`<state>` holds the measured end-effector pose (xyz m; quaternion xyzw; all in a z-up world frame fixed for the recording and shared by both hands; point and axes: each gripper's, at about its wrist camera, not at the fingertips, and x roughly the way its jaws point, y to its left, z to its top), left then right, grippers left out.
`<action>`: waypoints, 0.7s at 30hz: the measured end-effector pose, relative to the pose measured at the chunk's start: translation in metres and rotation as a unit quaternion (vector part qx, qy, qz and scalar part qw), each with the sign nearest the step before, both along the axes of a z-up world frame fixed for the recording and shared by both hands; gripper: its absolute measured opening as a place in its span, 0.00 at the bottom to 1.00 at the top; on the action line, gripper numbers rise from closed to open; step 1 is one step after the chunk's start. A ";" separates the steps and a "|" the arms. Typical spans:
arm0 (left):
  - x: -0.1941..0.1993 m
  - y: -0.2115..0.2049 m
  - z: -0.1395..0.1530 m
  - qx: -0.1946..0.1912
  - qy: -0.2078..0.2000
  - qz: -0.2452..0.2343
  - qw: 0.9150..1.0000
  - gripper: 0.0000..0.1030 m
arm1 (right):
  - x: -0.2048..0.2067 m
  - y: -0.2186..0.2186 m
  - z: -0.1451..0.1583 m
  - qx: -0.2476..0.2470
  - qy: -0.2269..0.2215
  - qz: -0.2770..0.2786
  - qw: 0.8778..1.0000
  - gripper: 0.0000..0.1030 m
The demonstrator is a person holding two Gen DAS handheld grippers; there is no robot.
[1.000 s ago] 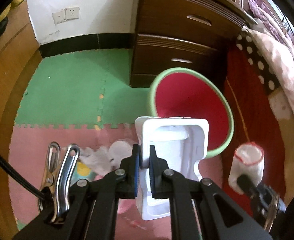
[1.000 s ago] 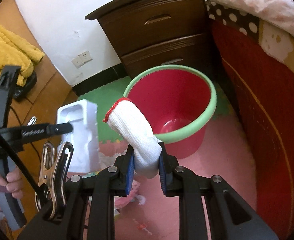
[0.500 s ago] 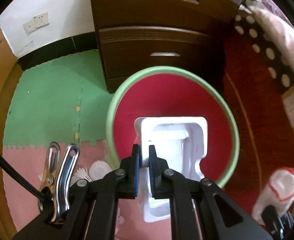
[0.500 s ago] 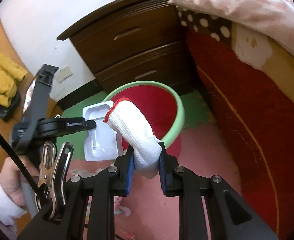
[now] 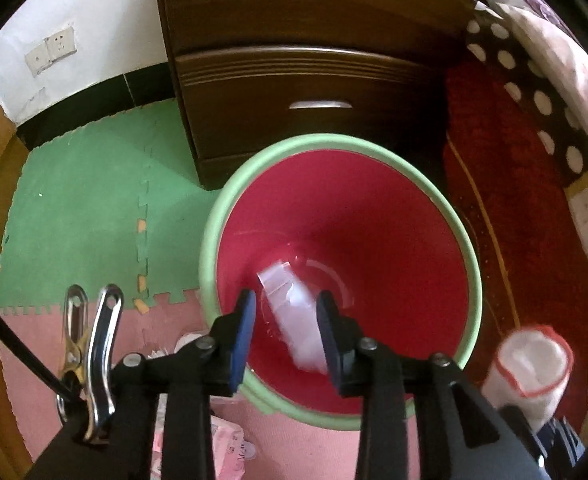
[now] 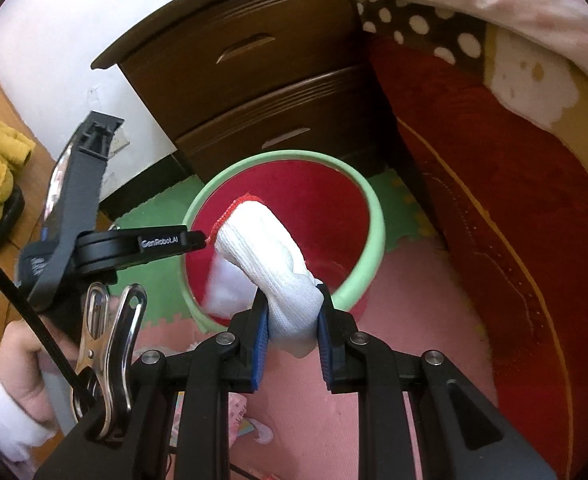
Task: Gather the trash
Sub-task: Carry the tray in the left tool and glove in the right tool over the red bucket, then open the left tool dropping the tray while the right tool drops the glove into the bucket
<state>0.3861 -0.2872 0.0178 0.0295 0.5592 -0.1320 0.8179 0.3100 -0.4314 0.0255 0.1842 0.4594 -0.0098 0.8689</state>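
A white plastic tray [image 5: 294, 316], blurred and tilted, is seen inside the red bucket [image 5: 374, 216] with its pale green rim, free of the left gripper [image 5: 286, 320], whose jaws have just been opening and are held apart over the bucket's mouth. A white knitted glove [image 6: 270, 252] with a red-stitched cuff is kept clamped between the right gripper's [image 6: 292, 324] blue pads, above the bucket's near rim.

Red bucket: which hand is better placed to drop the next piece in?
Right. The right gripper holds the white glove just short of the red bucket. The left gripper has just opened over the bucket; the white tray is falling blurred between its fingers, untouched, so it carries nothing.
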 end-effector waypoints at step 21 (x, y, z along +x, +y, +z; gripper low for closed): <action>-0.019 0.038 0.017 0.033 -0.008 0.010 0.999 0.32 | 0.042 0.019 -0.027 0.001 0.025 0.032 0.999 0.22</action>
